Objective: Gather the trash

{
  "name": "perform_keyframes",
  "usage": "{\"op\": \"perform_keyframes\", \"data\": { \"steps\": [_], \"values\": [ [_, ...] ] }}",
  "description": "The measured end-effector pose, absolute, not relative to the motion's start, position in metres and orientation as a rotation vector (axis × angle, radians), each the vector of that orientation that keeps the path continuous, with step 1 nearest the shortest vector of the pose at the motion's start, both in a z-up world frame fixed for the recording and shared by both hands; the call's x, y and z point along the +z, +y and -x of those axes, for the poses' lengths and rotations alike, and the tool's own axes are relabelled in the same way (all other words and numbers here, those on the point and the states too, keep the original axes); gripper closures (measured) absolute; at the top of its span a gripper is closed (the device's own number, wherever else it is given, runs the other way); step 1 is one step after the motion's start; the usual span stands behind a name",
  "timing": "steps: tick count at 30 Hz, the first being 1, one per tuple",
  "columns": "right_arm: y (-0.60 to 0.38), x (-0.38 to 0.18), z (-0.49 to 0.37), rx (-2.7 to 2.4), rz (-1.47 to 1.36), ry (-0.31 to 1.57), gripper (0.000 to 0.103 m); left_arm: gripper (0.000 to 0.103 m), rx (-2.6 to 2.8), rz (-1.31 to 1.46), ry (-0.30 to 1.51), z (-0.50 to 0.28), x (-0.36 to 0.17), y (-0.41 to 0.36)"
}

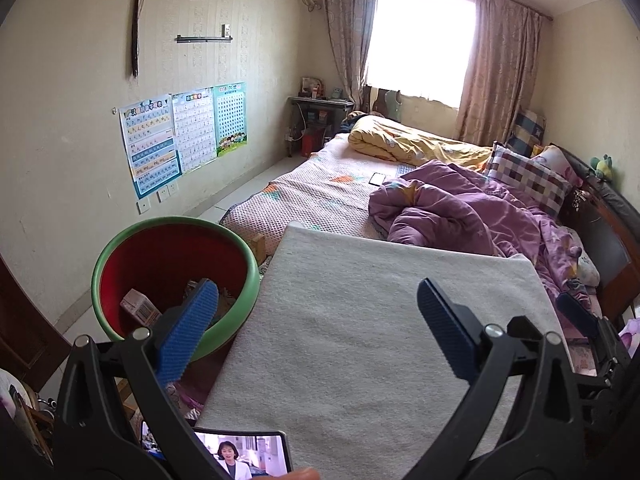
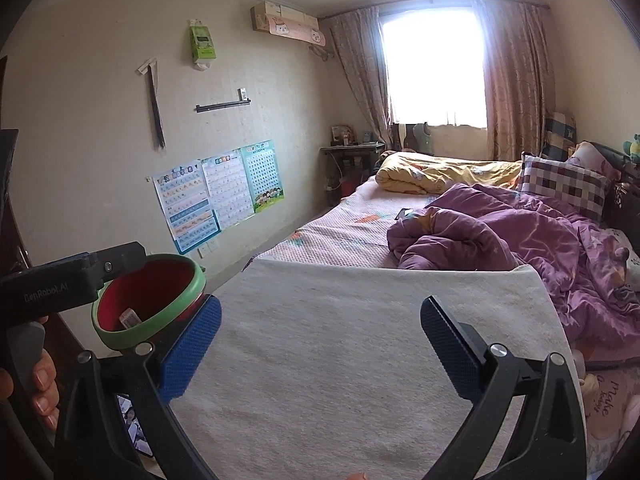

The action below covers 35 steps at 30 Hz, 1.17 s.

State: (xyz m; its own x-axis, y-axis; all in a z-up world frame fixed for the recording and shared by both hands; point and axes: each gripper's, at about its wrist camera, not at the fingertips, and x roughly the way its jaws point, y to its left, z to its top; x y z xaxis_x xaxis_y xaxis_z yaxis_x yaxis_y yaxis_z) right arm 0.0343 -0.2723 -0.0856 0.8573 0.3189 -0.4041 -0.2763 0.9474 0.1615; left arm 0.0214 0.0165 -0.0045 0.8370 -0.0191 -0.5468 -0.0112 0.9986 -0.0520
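A red bin with a green rim [image 1: 100, 280] stands left of a white felt board [image 1: 360, 320]. Inside it lie a small carton [image 1: 140, 307] and other scraps. My left gripper [image 1: 320, 312] is open, its left finger [image 1: 188, 328] over the bin's right edge, its right finger over the board. Nothing is between them. In the right wrist view the same bin [image 2: 188, 300] sits at the left, with the carton [image 2: 130, 318] in it. My right gripper [image 2: 320, 344] is open and empty above the board [image 2: 340, 360]. A hand [image 2: 40, 380] holds the left gripper's body.
A phone playing video [image 1: 248, 454] lies at the board's near edge. Beyond the board is a bed with a purple quilt [image 1: 460, 212], a yellow quilt [image 1: 400, 140], a checked pillow [image 1: 528, 176] and another phone [image 1: 377, 179]. Posters [image 1: 180, 136] hang on the left wall.
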Motion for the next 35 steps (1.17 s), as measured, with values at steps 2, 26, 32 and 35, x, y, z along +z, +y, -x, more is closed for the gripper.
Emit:
{"op": "perform_keyframes", "data": {
  "steps": [2, 26, 32, 35],
  "values": [
    [-0.273, -0.086, -0.034, 0.310, -0.101, 0.442, 0.007, 0.005, -0.009, 0.050, 0.580, -0.022, -0.005, 0.016],
    [-0.268, -0.094, -0.035, 0.324, -0.098, 0.489, 0.007, 0.005, -0.008, 0.045, 0.583, -0.021, -0.005, 0.016],
    [-0.291, -0.129, -0.039, 0.228, -0.073, 0.606, 0.007, 0.005, 0.016, 0.065, 0.606, -0.022, -0.009, 0.023],
    [-0.316, -0.160, -0.041, 0.135, -0.083, 0.703, 0.007, 0.005, 0.050, 0.084, 0.614, -0.020, -0.014, 0.036]
  ]
}}
